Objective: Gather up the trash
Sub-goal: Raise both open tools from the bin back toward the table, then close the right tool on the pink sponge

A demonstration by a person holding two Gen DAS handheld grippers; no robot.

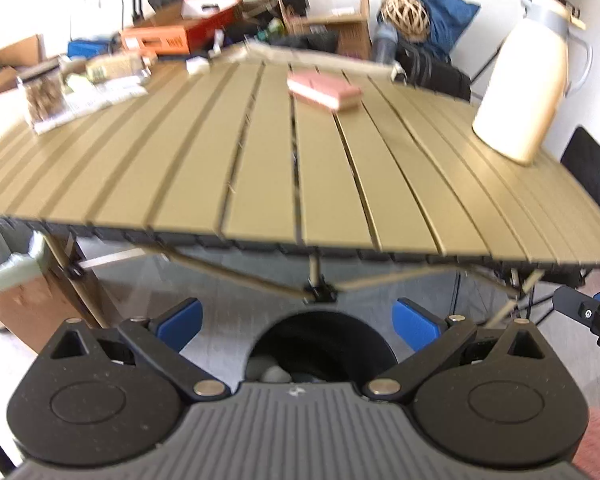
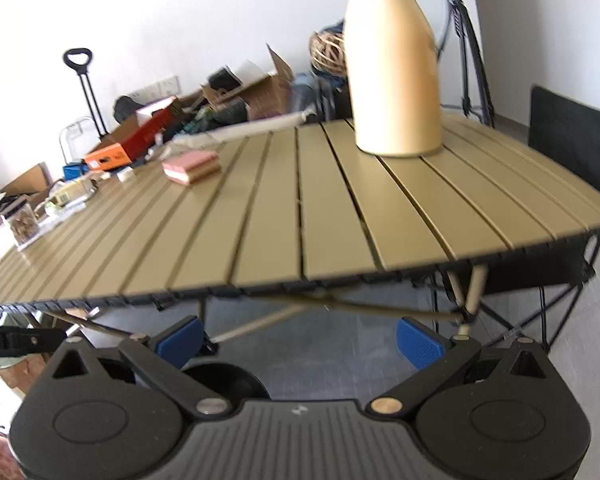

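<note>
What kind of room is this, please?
Probably a storage or work room, not a tidy home. A folding camping table stands in the middle, open cardboard boxes are piled along the wall, and a camera tripod stands in the corner.

A black strap [image 2: 20, 342] at the left edge reads "bot.AI", partly cut off

Makeshift storeroom or office corner, white-walled and grey-floored. It held an olive slatted folding camp table [image 1: 260, 152] bearing a cream thermos jug with grey lid [image 1: 528, 80]; behind stood open brown cardboard boxes [image 2: 260, 88], an orange carton [image 1: 156, 40], a black tripod [image 2: 470, 40] and a black folding chair [image 2: 572, 140].
</note>
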